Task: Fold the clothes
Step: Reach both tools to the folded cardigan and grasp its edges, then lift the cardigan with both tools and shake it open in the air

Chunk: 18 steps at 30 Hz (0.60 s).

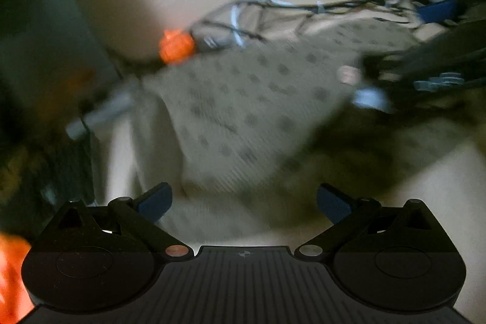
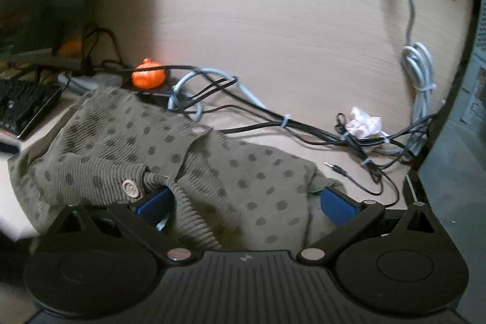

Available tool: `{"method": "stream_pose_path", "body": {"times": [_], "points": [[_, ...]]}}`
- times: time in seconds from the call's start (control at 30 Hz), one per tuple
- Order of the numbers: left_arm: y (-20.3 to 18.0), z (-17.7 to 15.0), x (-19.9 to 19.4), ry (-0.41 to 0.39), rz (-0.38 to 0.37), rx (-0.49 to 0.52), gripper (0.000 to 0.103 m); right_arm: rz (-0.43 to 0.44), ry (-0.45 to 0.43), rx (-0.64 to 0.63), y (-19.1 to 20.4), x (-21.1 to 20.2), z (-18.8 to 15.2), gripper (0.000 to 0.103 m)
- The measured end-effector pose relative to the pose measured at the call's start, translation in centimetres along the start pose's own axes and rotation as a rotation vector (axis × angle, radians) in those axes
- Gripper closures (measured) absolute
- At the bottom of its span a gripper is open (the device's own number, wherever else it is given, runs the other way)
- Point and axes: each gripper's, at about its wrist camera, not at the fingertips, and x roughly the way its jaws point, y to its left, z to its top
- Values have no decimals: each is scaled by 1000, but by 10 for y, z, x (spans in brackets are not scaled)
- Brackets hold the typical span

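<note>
An olive-green ribbed garment with dark dots and pale round buttons (image 2: 130, 189) lies crumpled on the light wooden desk (image 2: 273, 20). In the right wrist view the garment (image 2: 212, 172) spreads between the wide-open blue pads of my right gripper (image 2: 244, 204), its ribbed edge draped over the left pad (image 2: 152, 204). In the blurred left wrist view the same garment (image 1: 243, 117) lies ahead of my left gripper (image 1: 243, 202), which is open and empty just above the cloth. The right gripper shows there as a dark shape (image 1: 425, 72) at the garment's far right.
A tangle of black and grey cables (image 2: 303, 126) runs behind the garment. An orange pumpkin-like object (image 2: 148, 76) sits at the back, also in the left wrist view (image 1: 176, 46). A black keyboard (image 2: 24, 105) lies left. A crumpled white paper (image 2: 364, 123) and a dark case (image 2: 455, 172) are right.
</note>
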Motion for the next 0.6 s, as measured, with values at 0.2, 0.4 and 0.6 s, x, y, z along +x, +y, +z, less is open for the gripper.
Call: {"method": "stream_pose_path", "body": {"times": [0.2,0.4,0.6], "points": [[44,49,10,-102,143,-126,0,160,37,-89,19,-12,-17,0],[53,58,-2,-141,141,-123,0,-75,-37,-104,15,8,-8,0],[45,43,12,-91,82,-119,0,-173,-82,33,-17,15,14,0]]}}
